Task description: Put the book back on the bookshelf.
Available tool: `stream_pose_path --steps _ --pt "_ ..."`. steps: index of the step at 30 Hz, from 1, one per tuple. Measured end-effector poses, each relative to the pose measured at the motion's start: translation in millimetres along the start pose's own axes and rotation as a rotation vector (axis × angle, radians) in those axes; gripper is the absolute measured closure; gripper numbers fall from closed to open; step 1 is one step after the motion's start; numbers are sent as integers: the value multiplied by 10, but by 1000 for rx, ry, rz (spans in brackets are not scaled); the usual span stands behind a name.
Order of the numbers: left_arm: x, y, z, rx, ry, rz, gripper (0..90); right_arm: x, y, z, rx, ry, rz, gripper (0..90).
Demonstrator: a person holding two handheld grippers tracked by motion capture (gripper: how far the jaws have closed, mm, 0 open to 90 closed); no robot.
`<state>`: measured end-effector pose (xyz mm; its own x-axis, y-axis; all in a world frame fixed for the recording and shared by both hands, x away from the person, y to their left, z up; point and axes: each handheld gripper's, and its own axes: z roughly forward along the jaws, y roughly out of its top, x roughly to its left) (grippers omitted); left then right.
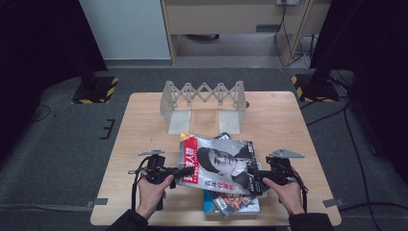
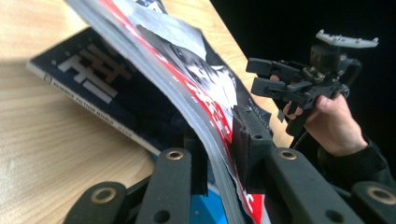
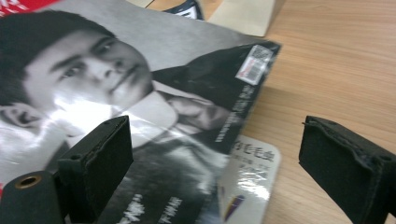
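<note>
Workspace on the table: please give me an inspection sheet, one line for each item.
Surface: wooden table, bare at the left.
Job's things: top magazine, left edge lifted off the stack; another magazine under it.
Clutter: clear folding rack at the far edge.
Grippers: left hand-held gripper shut on the top magazine's edge; right hand-held gripper open beside it.
Cables: one trails from each gripper; more on the floor at the right.
Surroundings: grey floor, black stands, cabinet behind.

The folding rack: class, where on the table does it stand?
In the high view, the folding rack stands at the table's far edge, centred, beyond the magazine.
</note>
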<state>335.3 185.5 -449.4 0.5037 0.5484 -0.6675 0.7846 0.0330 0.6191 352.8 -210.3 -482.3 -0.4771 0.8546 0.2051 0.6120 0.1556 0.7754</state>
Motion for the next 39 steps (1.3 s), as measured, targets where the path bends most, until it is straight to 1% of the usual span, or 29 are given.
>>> stream_pose_path --steps 1,3,4,6,7,8,10,11,12,13,14,15,16,17,19,20,21,23,24,28,30,31,33,34,35,36,37,38,39 --pt "-19 35 -19 -8 1 4 777 -48 -2 -20 -1 -18 4 98" --pt "-30 50 -26 -14 5 5 786 -65 -3 -27 -3 -25 5 98" --pt "-47 80 -33 -20 3 9 790 -121 -6 -47 -7 -49 9 98" --pt "-52 93 -34 -24 2 9 794 -143 -8 -53 -8 -56 11 98" --pt "-58 106 -35 -28 -1 8 799 -172 -11 -62 -9 -68 15 96" --pt "-65 121 -38 -32 -2 7 808 -236 -16 -82 -11 -94 21 96" --pt "-99 177 -54 -49 -7 8 818 -304 -28 -99 -11 -117 26 96" --pt "-99 177 -54 -49 -7 8 823 -304 -28 -99 -11 -117 26 96" --pt "-131 224 -71 -65 -11 11 829 -368 -41 -112 -6 -142 32 96" --pt "-131 224 -71 -65 -11 11 833 -396 -48 -118 0 -155 33 96" --pt "-149 252 -81 -74 -14 13 833 -396 -48 -118 0 -155 33 96" --pt "-168 279 -90 -87 -17 13 844 -448 -64 -123 14 -176 30 96" --pt "-186 309 -101 -96 -21 13 844 -448 -64 -123 14 -176 30 96" --pt "-226 365 -119 -120 -28 11 853 -496 -80 -127 23 -190 31 96" --pt "-247 390 -126 -127 -31 17 857 -514 -87 -129 28 -197 36 96" --pt "-269 415 -131 -132 -33 20 858 -556 -102 -124 37 -210 30 96" --pt "-311 460 -139 -136 -30 36 858 -572 -110 -118 45 -217 32 96" --pt "-332 481 -142 -138 -28 42 859 -587 -116 -113 54 -219 33 96" --pt "-370 521 -148 -152 -27 45 859 -614 -130 -97 68 -229 31 96" --pt "-416 590 -169 -175 -37 49 860 -633 -140 -85 80 -237 23 95" --pt "-474 670 -202 -189 -42 64 860 -639 -150 -78 89 -238 18 94" --pt "-474 670 -202 -189 -42 64 861 -639 -150 -78 89 -238 18 94" --pt "-551 747 -237 -203 -31 94 861 -641 -153 -71 94 -238 14 94" --pt "-551 747 -237 -203 -31 94 860 -641 -153 -71 94 -238 14 94" --pt "-599 798 -267 -214 -21 120 861 -647 -155 -69 96 -239 11 94" --pt "-599 798 -267 -214 -21 120 860 -647 -155 -69 96 -239 11 94" --pt "-652 851 -302 -222 -2 147 860 -647 -156 -66 99 -240 13 93" --pt "-652 851 -302 -222 -2 147 860 -647 -156 -66 99 -240 13 93" --pt "-696 904 -342 -233 16 172 860 -649 -158 -63 101 -241 12 94"
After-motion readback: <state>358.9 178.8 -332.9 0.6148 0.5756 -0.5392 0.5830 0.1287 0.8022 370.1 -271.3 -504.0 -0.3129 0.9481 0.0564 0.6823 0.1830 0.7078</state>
